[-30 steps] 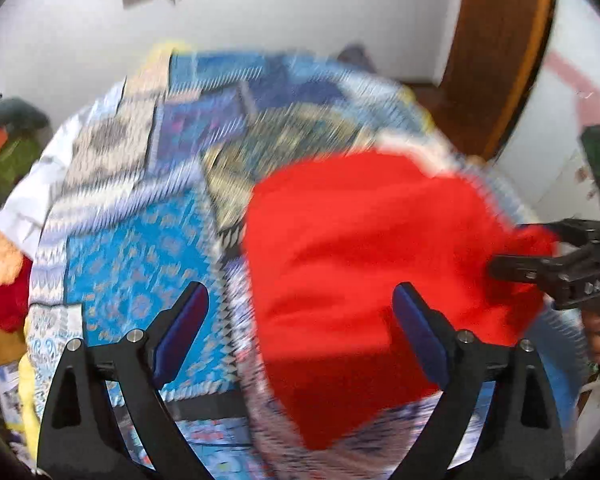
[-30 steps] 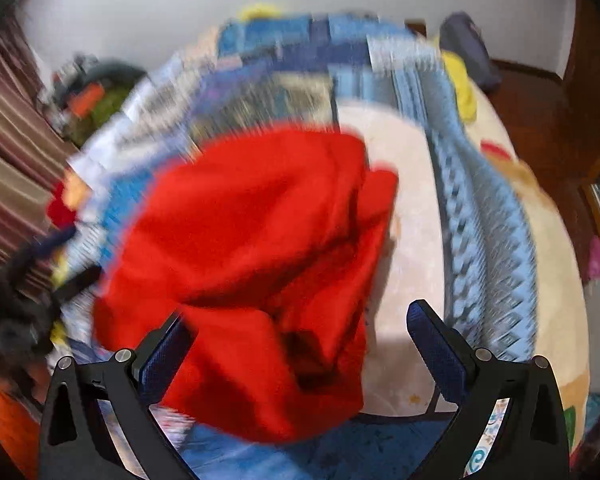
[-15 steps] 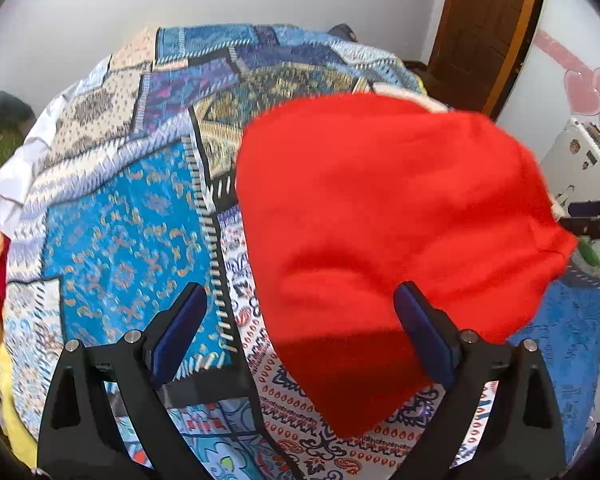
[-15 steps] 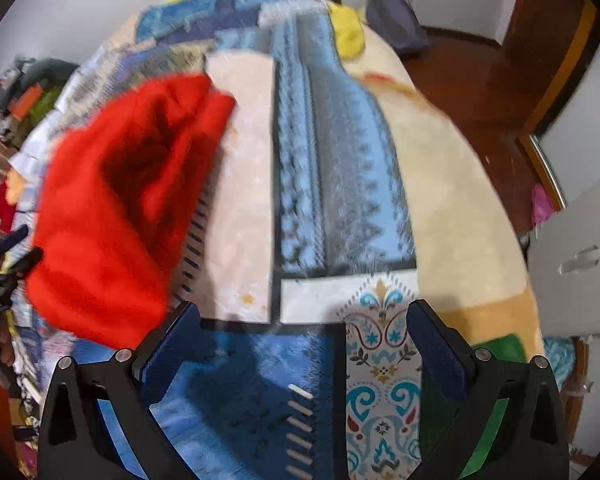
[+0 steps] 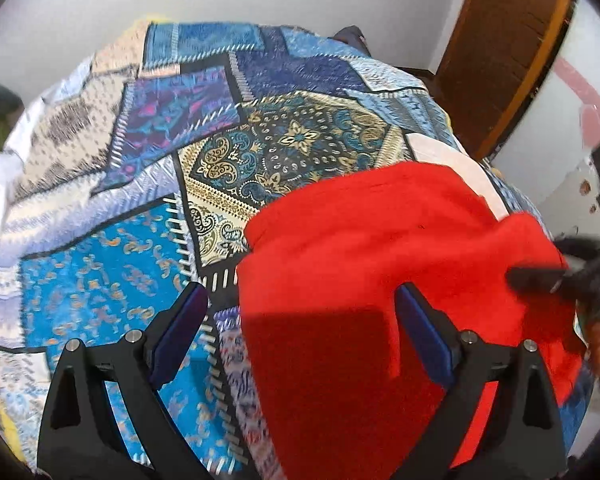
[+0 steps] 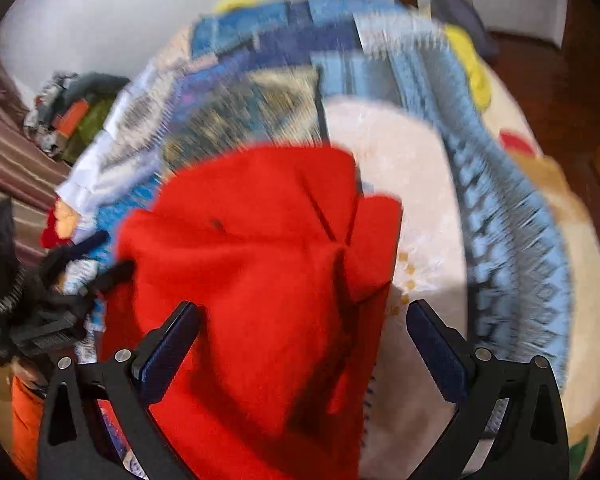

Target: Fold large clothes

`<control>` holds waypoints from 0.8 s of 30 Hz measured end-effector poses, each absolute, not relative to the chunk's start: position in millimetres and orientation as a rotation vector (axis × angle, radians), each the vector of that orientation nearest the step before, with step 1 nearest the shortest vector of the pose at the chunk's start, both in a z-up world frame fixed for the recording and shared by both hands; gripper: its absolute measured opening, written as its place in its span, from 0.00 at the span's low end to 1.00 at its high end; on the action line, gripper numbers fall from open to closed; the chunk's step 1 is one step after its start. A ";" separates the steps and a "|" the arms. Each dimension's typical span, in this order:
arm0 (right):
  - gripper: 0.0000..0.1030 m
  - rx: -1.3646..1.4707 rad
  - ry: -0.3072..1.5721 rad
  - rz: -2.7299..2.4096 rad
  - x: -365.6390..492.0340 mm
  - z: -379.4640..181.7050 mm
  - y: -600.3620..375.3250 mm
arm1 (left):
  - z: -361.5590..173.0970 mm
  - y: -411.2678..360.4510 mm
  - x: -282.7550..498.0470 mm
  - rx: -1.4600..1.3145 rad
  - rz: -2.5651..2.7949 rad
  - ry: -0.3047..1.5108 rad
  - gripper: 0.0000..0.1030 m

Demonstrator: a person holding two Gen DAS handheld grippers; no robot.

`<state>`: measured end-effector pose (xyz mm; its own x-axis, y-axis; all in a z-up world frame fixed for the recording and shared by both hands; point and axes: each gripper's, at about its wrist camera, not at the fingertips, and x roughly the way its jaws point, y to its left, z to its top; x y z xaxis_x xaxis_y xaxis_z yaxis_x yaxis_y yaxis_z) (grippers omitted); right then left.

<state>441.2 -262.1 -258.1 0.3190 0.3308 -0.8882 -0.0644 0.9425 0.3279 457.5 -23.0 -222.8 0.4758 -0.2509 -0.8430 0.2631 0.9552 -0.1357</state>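
Observation:
A large red garment (image 5: 380, 280) lies folded over on a bed with a blue patchwork cover (image 5: 100, 280). It also shows in the right wrist view (image 6: 260, 280), bunched with creases. My left gripper (image 5: 300, 332) is open, its fingers straddling the garment's near left edge. My right gripper (image 6: 304, 344) is open and empty above the garment's near part. The right gripper appears blurred at the garment's right edge in the left wrist view (image 5: 548, 280). The left gripper appears at the garment's left edge in the right wrist view (image 6: 84, 264).
A wooden door (image 5: 508, 48) stands at the far right beyond the bed. A heap of clothes (image 6: 72, 120) lies left of the bed. A cream blanket with a blue band (image 6: 500, 240) covers the bed's right side.
The right wrist view has swung back left, so the red garment now sits between its fingers again. The garment lies lower and flatter than before. Both grippers stay open.

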 end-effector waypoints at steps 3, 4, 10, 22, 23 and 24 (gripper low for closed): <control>1.00 0.293 1.238 0.289 448.1 -271.3 -281.0 | -221.1 -12.4 464.5 -0.022 -0.322 1.015 0.94; 1.00 0.323 1.236 0.298 448.3 -271.4 -289.2 | -218.4 -7.9 464.7 -0.017 -0.313 1.003 0.94; 1.00 0.368 1.207 0.268 436.7 -249.2 -327.6 | -194.4 27.1 457.0 0.006 -0.170 0.953 0.93; 1.00 0.454 1.305 0.451 416.0 -282.9 -288.1 | -269.2 5.0 426.3 -0.358 -0.497 1.248 0.94; 1.00 0.465 1.312 0.464 417.2 -287.0 -282.9 | -273.3 2.3 428.3 -0.387 -0.516 1.260 0.95; 1.00 0.462 1.305 0.470 418.8 -288.6 -276.5 | -277.8 -0.9 432.8 -0.416 -0.527 1.276 0.95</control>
